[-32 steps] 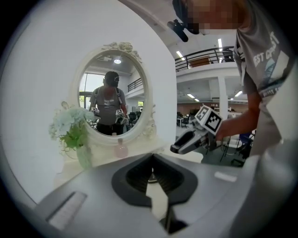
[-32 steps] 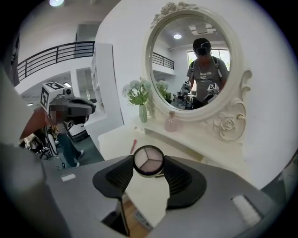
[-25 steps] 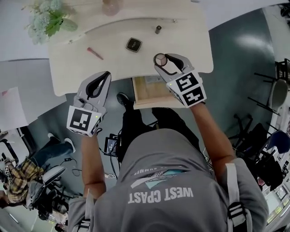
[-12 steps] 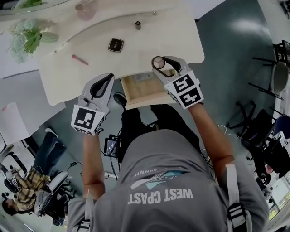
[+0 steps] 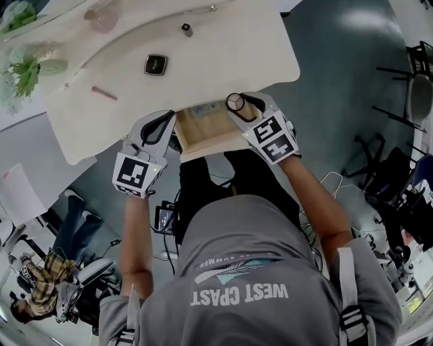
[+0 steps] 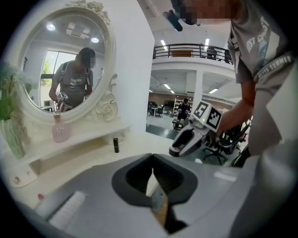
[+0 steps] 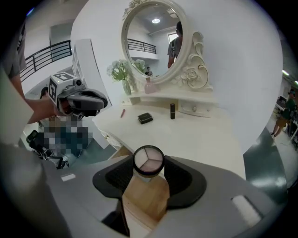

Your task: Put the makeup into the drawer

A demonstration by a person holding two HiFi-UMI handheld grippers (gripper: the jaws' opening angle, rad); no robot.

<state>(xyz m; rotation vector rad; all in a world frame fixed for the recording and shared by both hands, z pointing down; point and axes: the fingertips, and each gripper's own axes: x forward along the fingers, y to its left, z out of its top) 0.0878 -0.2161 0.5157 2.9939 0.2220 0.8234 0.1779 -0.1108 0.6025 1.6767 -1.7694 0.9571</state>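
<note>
A round makeup palette (image 5: 236, 102) with three pale shades is clamped between the jaws of my right gripper (image 5: 238, 103). It hangs over the back right part of the open wooden drawer (image 5: 203, 132) under the cream dressing table (image 5: 223, 54). In the right gripper view the palette (image 7: 148, 161) sits at the jaw tips with the drawer's floor (image 7: 144, 200) below it. My left gripper (image 5: 162, 120) is shut and empty beside the drawer's left edge; its tips (image 6: 152, 162) meet in its own view.
On the table lie a black square compact (image 5: 155, 64), a pink pencil (image 5: 104, 93) and a small dark tube (image 5: 186, 29). A pink vase (image 5: 101, 20), flowers (image 5: 24, 67) and an oval mirror (image 7: 153, 39) stand at the back.
My right gripper has carried the round palette from the table's front edge to over the open drawer. My left gripper has come in closer to the drawer's left side.
</note>
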